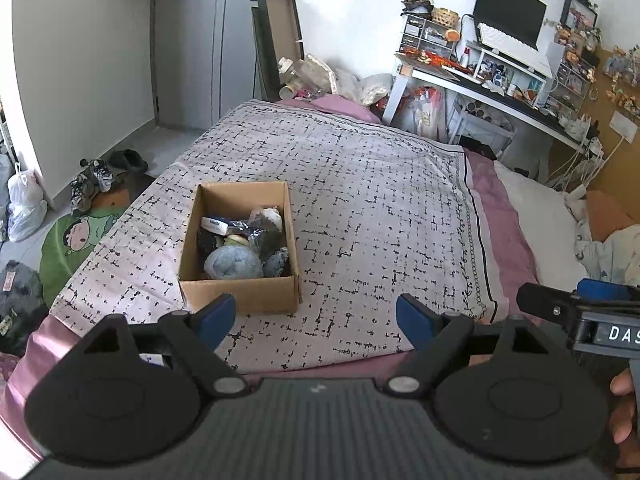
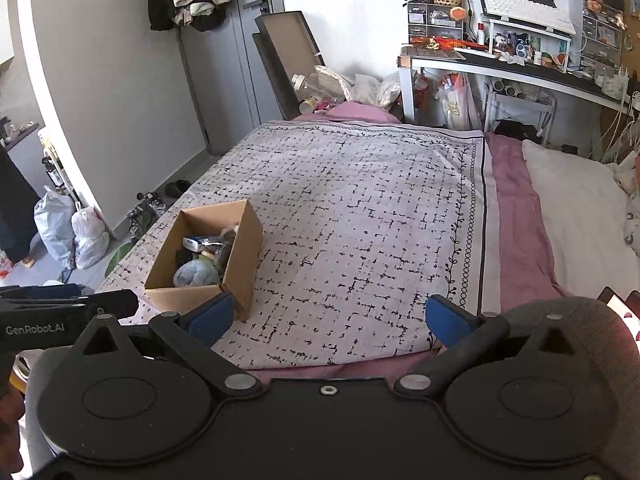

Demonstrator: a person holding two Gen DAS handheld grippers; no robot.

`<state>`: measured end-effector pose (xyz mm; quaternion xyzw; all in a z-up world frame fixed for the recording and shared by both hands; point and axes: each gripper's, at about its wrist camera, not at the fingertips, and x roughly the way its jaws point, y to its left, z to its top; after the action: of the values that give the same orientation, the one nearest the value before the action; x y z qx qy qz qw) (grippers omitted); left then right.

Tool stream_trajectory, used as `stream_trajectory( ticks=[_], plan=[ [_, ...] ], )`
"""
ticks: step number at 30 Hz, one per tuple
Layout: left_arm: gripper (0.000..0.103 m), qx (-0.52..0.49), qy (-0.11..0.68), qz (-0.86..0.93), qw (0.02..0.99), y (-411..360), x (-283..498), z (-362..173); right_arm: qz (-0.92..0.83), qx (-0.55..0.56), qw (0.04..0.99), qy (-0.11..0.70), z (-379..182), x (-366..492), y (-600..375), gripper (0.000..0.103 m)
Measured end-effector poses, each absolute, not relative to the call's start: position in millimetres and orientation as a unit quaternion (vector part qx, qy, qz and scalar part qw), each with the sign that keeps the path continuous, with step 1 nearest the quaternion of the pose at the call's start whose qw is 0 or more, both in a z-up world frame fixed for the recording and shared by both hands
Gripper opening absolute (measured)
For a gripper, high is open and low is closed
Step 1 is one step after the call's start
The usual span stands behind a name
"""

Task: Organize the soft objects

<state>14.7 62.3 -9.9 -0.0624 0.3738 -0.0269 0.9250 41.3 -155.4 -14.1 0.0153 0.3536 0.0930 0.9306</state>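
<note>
An open cardboard box (image 1: 240,295) stands on the patterned bedspread (image 1: 360,200) near the bed's front left. It holds several soft items, among them a light blue bundle (image 1: 232,264) and dark rolled pieces (image 1: 276,262). The box also shows in the right wrist view (image 2: 240,248), with the blue bundle (image 2: 196,274) inside. My left gripper (image 1: 316,320) is open and empty, held just in front of the box. My right gripper (image 2: 330,320) is open and empty, to the right of the box over the bedspread's front edge. The right gripper's side shows in the left wrist view (image 1: 576,304).
A white pillow (image 2: 580,216) lies at the bed's right. A cluttered desk (image 1: 500,80) with a monitor stands behind the bed. Bags and bottles (image 1: 320,76) are piled at the bed's far end. Shoes (image 1: 96,178) and plastic bags (image 1: 24,204) lie on the floor at left.
</note>
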Motion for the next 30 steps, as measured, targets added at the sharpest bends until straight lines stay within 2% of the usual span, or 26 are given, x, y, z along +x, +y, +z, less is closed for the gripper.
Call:
stream_trajectory(
  ticks=[30],
  plan=[
    [0.086,-0.049,0.376,-0.031,0.925,48,8,-11,0.093,0.022,0.932,0.349,-8,34,-164,0.103]
  ],
)
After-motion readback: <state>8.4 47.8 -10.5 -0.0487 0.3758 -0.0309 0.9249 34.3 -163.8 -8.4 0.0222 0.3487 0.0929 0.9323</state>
